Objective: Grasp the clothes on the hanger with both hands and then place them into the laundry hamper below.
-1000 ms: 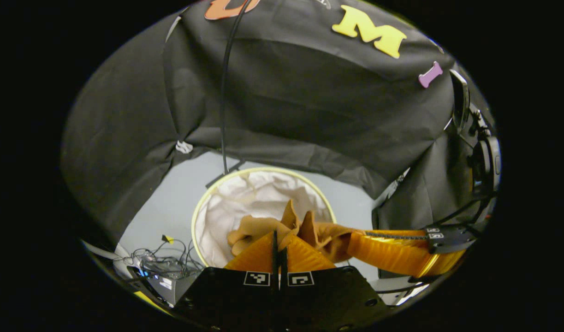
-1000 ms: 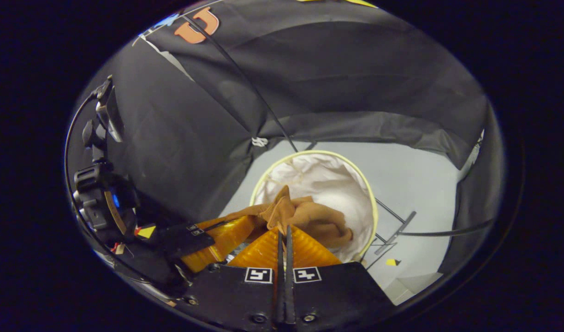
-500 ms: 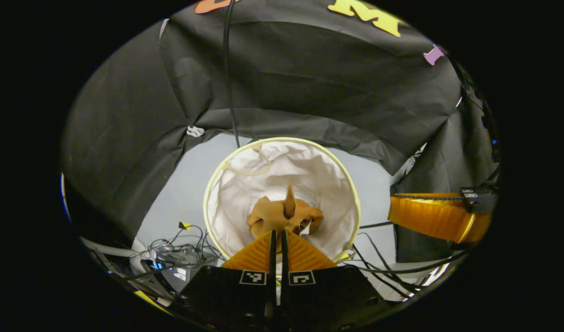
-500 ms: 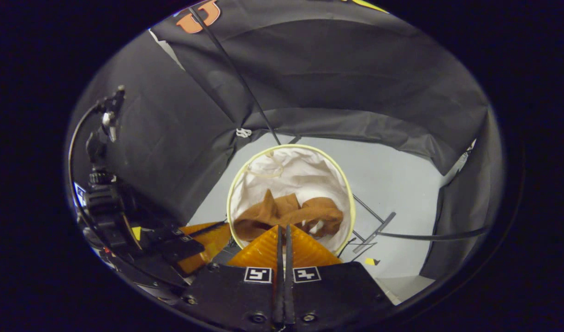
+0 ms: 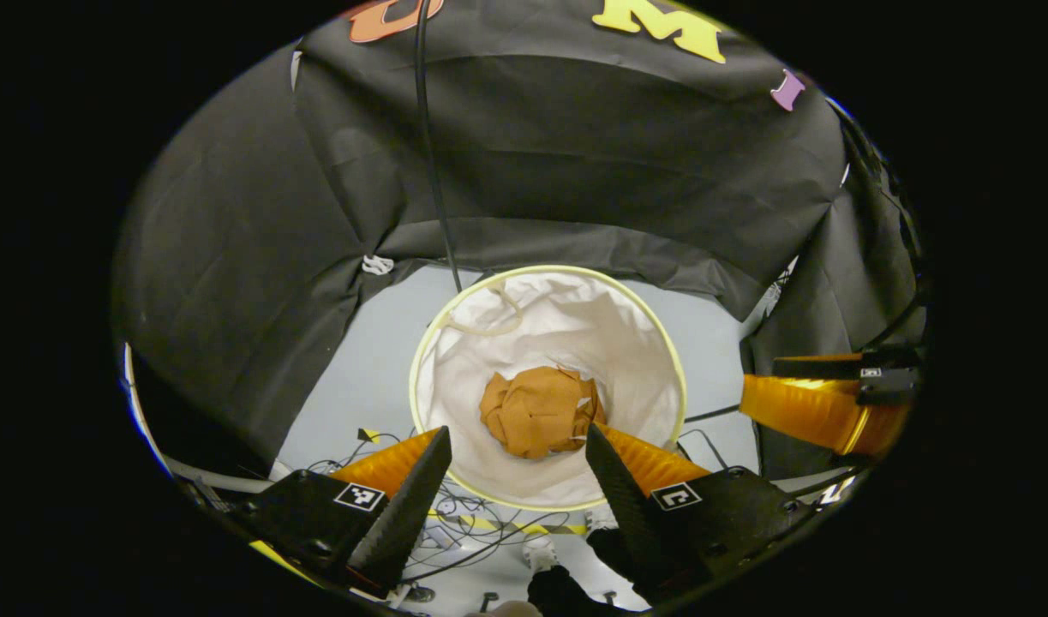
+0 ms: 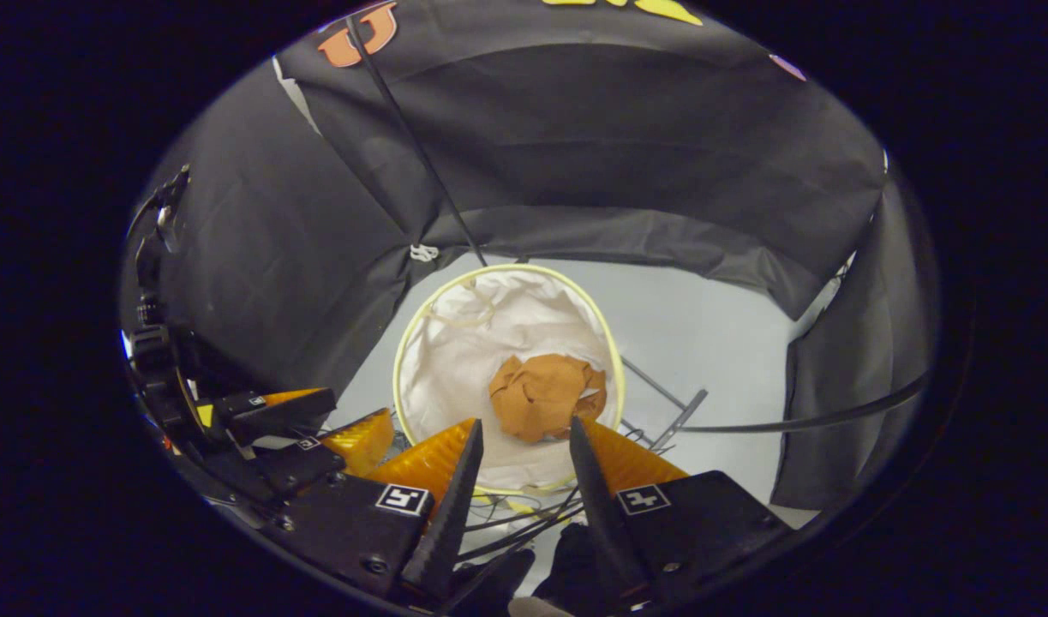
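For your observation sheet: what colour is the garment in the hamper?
Orange-brown, plain; the garment shows best in the left gripper view.

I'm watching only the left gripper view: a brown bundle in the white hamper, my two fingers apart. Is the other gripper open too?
Observer: Yes. The right gripper view shows the right gripper wide open, with nothing between its jaws.
Operator: Is any cloth hanging over the rim on that side?
Observer: No. The clothes lie crumpled wholly inside the hamper, near its right wall in that view.
Operator: Is there anything on the floor past the hamper?
Observer: A thin dark metal bar lies on the grey floor close beside it.
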`<state>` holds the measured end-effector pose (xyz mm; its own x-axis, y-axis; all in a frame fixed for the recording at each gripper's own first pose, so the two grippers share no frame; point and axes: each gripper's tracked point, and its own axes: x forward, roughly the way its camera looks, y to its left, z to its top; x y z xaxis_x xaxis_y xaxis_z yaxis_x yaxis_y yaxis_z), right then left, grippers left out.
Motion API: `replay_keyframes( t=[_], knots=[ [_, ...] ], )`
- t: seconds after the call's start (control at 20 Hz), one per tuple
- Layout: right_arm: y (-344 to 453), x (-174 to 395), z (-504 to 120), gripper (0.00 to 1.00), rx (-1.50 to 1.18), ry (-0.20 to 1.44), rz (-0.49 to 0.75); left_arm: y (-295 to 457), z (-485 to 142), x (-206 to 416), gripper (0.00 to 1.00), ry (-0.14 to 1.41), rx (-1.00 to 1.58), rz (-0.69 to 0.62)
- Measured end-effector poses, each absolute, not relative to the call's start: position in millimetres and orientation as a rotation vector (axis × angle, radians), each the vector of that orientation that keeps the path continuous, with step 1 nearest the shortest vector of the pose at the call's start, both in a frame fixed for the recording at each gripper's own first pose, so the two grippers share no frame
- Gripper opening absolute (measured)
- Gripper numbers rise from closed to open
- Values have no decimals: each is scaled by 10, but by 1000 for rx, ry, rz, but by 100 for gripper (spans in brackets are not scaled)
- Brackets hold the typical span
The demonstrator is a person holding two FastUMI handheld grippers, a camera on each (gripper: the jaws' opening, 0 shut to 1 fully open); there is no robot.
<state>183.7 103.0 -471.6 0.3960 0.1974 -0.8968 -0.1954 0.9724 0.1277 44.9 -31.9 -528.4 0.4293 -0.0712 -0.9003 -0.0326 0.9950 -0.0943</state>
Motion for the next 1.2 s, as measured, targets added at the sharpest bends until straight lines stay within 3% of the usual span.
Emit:
replay_keyframes(
  t=[0.15, 0.3, 0.35, 0.65, 0.7, 0.8, 0.9, 1.05, 1.15, 1.2],
  knots=[
    [989, 1897, -4458, 78, -61, 1048, 234, -282, -5011, 510, 100, 1059, -75, -25],
    [923, 1966, -4174, 77, -108, 935, 220, -219, -4599, 592, 92, 952, -33, -38],
    [948, 1991, -4011, 77, -110, 891, 216, -205, -4424, 610, 97, 914, -24, -41],
    [1005, 1898, -2879, 78, -97, 651, 202, -91, -3285, 756, 97, 646, -11, -56],
    [1003, 1824, -2663, 78, -97, 609, 200, -47, -3073, 762, 92, 601, -7, -56],
    [993, 1699, -2155, 78, -99, 516, 198, 47, -2654, 710, 100, 515, 0, -57],
    [947, 1608, -1668, 80, -103, 420, 171, 74, -2276, 623, 96, 446, -8, -69],
    [1036, 1394, -1059, 100, -77, 311, 161, 144, -1697, 544, 97, 336, -4, -72],
    [1045, 1227, -684, 100, -66, 253, 161, 169, -1351, 492, 92, 266, 11, -68],
    [1029, 1132, -492, 100, -57, 223, 160, 191, -1195, 488, 96, 238, 18, -65]
  ],
)
